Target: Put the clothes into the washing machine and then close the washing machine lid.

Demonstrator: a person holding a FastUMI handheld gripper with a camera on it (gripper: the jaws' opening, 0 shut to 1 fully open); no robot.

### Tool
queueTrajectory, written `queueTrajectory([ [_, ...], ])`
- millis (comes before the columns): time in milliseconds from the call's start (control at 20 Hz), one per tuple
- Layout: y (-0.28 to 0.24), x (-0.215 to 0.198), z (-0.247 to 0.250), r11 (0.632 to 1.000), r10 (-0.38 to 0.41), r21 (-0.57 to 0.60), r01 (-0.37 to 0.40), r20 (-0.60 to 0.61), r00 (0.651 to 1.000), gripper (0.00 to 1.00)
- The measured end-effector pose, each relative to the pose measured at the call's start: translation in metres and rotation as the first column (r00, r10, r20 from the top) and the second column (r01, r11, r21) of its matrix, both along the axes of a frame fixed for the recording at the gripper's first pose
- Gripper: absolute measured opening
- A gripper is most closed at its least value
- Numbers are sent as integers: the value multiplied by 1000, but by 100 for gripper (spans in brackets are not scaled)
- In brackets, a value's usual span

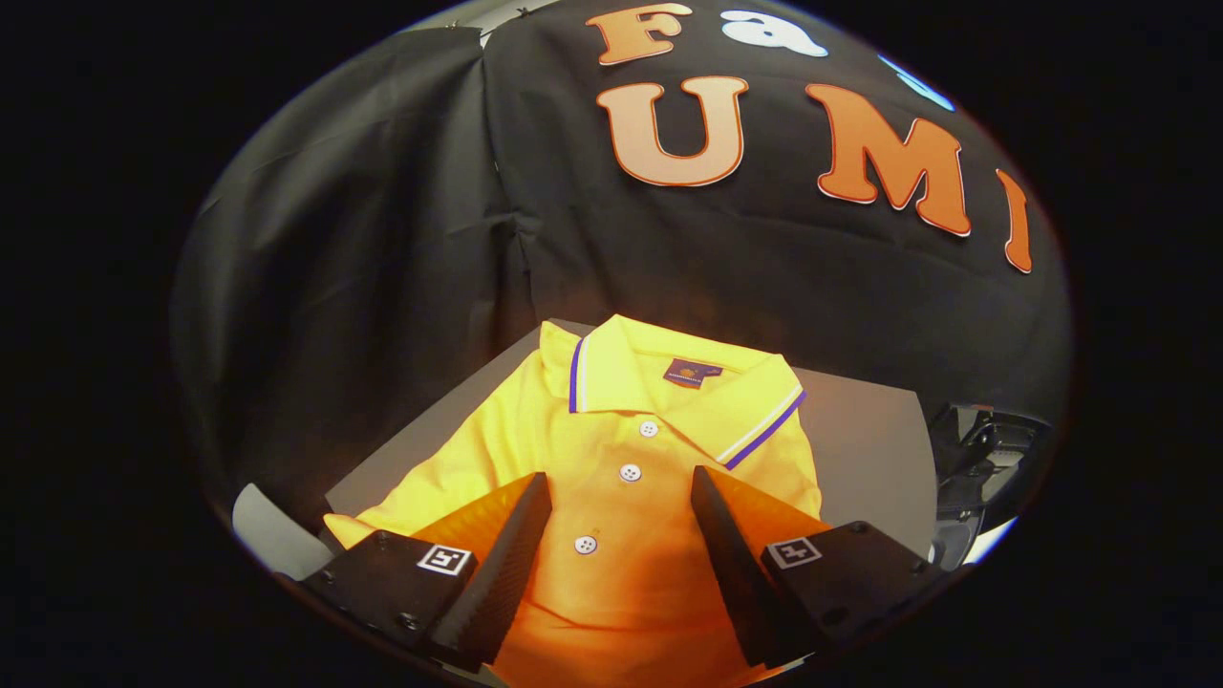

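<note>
Black cloth backs the booth, and in front of it sits a grey board [865,449] with a yellow polo shirt [611,449] laid flat on it, collar toward the wall, button placket running straight back to me. My gripper [621,487] hangs over the shirt's chest with the fingers spread wide and nothing between them but fabric below; the placket and two of its buttons show in the gap. I can't tell if the fingertips touch the cloth yet, looks just above. Step in hand, as I judge it: grab the shirt, so the task is barely started, shirt not yet lifted. To do it well I'd drop straight down until both fingers press into the cloth, then close slowly so a fold bunches up between the pads rather than sliding out. Catch more than one layer near the placket, since thin knit slips; avoid pinching on a button. Lift slow and check that the sleeves and hem clear the board. Dark shiny object [984,449] off to the right beyond the board, maybe the washing machine, too distorted to say. Risk: the shirt drags or unfolds and snags on the board edge.
</note>
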State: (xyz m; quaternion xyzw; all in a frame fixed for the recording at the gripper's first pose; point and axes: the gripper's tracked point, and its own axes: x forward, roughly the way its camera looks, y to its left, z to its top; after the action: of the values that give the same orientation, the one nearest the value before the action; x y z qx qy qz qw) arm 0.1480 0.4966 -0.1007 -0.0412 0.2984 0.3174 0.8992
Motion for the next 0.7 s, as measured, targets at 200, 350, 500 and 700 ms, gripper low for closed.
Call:
queueTrajectory([
  [200,9,-5,-3,998,65,-1,-65,-41,997,52],
  [350,10,-6,1,998,66,14,-66,-58,996,25],
  [500,9,-4,5,998,45,53,-43,-41,998,8],
  [700,12,-4,10,993,19,118,-19,1,1000,8],
])
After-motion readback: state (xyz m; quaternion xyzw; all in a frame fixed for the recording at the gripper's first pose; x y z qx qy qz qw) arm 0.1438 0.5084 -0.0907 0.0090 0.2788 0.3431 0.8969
